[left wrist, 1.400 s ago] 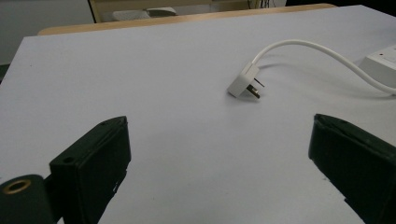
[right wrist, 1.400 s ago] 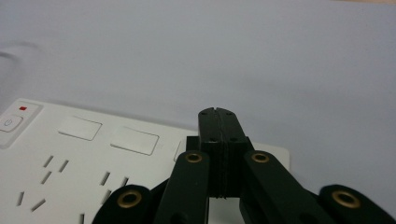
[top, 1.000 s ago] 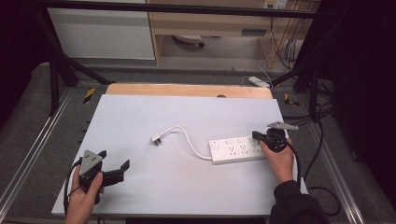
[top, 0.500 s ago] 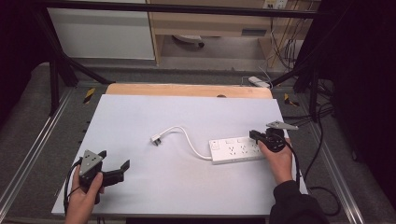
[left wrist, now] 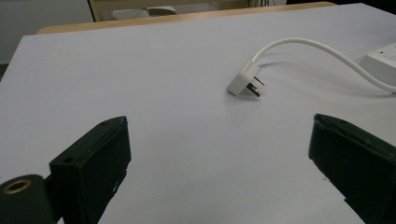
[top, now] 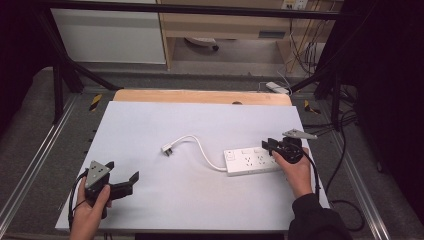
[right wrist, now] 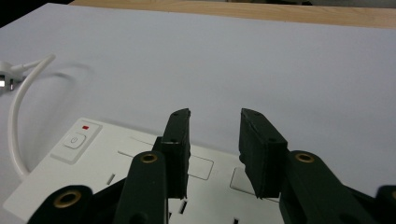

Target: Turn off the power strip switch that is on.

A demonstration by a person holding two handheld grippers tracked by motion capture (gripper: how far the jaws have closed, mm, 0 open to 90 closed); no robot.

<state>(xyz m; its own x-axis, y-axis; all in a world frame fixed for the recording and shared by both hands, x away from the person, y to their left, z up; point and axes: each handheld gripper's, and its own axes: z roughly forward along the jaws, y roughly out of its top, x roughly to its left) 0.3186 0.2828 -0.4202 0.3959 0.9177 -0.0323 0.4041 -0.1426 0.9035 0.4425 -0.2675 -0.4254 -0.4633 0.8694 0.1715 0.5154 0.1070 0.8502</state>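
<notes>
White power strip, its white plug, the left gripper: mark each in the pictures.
White rectangular plastic power strip (top: 250, 161): high view, middle of its socket face.
White angled plastic plug (left wrist: 243, 80): left gripper view, plug body above the prongs.
Left gripper (top: 120, 179): high view, midway between its open black fingertips.

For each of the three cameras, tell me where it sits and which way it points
High view: above the table's near edge, looking forward and down; both hands, left gripper, right gripper.
Left gripper view: rides that gripper, looks past wide jaws at the plug.
Right gripper view: looks along its jaws over the power strip.
All three share the white cable.
</notes>
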